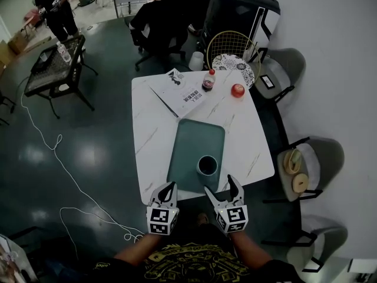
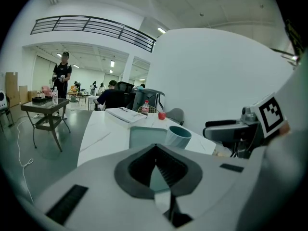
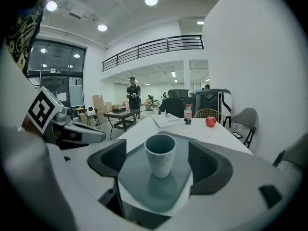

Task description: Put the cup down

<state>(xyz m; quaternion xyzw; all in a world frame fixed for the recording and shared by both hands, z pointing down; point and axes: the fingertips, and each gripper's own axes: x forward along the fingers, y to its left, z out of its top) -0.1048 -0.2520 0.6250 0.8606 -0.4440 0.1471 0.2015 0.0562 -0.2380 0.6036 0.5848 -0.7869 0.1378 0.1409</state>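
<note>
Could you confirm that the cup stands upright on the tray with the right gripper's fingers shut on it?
Not quite: the right gripper has its fingers open, clear of the cup, as the right gripper view shows. The cup does stand upright on the tray.

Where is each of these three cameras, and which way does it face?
Head view: on the person's head, looking steeply down at the table, tray and cup; both forearms, left gripper and right gripper show.
Left gripper view: rides the left gripper, looks along its closed jaws; the right gripper shows at right.
Right gripper view: rides the right gripper, looks between its open jaws at the cup.
Shared: all three show the cup on the tray.
</note>
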